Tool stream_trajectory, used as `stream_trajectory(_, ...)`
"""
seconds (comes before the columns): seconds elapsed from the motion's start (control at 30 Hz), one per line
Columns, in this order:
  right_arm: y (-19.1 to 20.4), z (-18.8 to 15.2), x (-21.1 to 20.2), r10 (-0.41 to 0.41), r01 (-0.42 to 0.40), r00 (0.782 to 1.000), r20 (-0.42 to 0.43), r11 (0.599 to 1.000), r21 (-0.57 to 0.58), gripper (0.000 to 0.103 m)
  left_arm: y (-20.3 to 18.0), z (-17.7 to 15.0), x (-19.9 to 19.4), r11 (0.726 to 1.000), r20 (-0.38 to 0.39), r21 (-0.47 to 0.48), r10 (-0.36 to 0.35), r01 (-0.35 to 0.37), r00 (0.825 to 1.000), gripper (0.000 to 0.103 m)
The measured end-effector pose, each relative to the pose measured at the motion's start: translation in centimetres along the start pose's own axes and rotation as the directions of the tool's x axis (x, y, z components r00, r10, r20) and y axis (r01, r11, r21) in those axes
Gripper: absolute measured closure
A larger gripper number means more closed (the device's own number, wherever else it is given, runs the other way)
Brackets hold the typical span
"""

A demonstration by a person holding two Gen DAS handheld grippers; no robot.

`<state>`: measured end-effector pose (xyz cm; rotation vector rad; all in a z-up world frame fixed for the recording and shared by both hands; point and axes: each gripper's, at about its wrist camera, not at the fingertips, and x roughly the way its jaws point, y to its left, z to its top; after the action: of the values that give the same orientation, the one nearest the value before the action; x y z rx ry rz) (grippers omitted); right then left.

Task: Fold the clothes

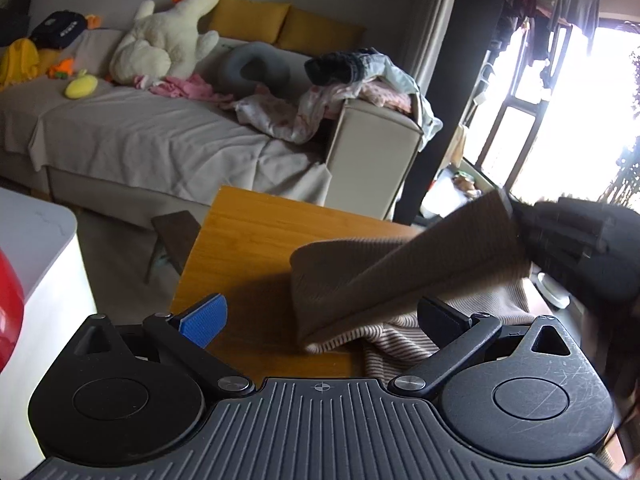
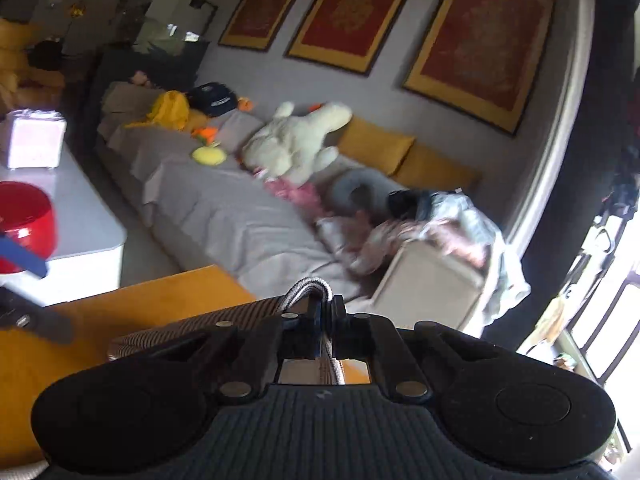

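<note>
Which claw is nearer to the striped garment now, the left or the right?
Right. The right claw is shut on a raised edge of the striped garment; the left claw is open beside its near fold.

No readable text anywhere. Dark cap point(image 1: 60, 30) on the sofa has white lettering on its front, too small and blurred to read in the left wrist view, same in the right wrist view point(image 2: 212, 98). Three framed red-and-gold pictures point(image 2: 354, 10) show gold patterns, illegible. No labels, brands or numbers legible elsewhere.
</note>
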<state>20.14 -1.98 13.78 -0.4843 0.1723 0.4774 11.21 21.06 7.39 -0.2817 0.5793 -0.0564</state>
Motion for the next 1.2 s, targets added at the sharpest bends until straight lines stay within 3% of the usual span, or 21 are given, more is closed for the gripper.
stream_trajectory(0.13, -6.3, 0.3, 2.3, -0.103, 0.103, 0.995, -0.007, 0.994, 0.030, 0.099, -1.4, -0.1, 1.3, 1.000, -0.024, 0.014, -0.018, 0.019, 1.000, 0.000)
stream_trajectory(0.27, -9.7, -2.1, 3.5, -0.142, 0.144, 0.988, -0.062, 0.989, 0.036, 0.099, -3.2, -0.4, 3.0, 0.998, -0.057, 0.045, -0.037, 0.039, 0.998, 0.000)
stream_trajectory(0.5, -12.4, -9.4, 4.2, -0.114, 0.132, 0.971, -0.210, 0.989, 0.070, 0.093, -6.2, -0.8, 6.2, 0.994, -0.111, 0.085, -0.051, 0.061, 0.993, 0.000)
stream_trajectory(0.57, -12.8, -11.5, 4.0, -0.088, 0.115, 0.960, -0.264, 0.990, 0.087, 0.084, -6.9, -1.0, 7.0, 0.993, -0.126, 0.097, -0.052, 0.064, 0.991, 0.000)
stream_trajectory(0.63, -13.2, -13.2, 3.5, -0.074, 0.109, 0.952, -0.296, 0.989, 0.103, 0.061, -7.4, -1.2, 7.8, 0.992, -0.142, 0.105, -0.052, 0.067, 0.989, 0.000)
stream_trajectory(0.83, -15.3, -17.2, 1.0, -0.075, 0.137, 0.914, -0.398, 0.982, 0.128, 0.054, -8.4, -2.2, 9.9, 0.990, -0.186, 0.110, -0.063, 0.085, 0.981, 0.000)
stream_trajectory(0.93, -17.2, -17.7, -0.7, -0.033, 0.164, 0.924, -0.381, 0.934, 0.317, 0.054, -8.8, -2.8, 10.5, 0.988, -0.199, 0.116, -0.076, 0.100, 0.977, 0.000)
stream_trajectory(1.03, -18.3, -17.8, -0.7, 0.116, 0.083, 0.950, -0.290, 0.802, 0.592, 0.054, -9.2, -3.1, 10.9, 0.987, -0.209, 0.122, -0.080, 0.107, 0.975, 0.000)
stream_trajectory(1.1, -17.7, -18.1, 0.4, 0.171, 0.043, 0.953, -0.251, 0.743, 0.668, 0.054, -9.6, -3.3, 10.9, 0.986, -0.214, 0.128, -0.080, 0.110, 0.973, 0.000)
stream_trajectory(1.2, -15.5, -18.7, 3.1, 0.183, 0.041, 0.950, -0.254, 0.731, 0.681, 0.052, -10.0, -3.3, 10.7, 0.986, -0.208, 0.134, -0.070, 0.099, 0.976, 0.000)
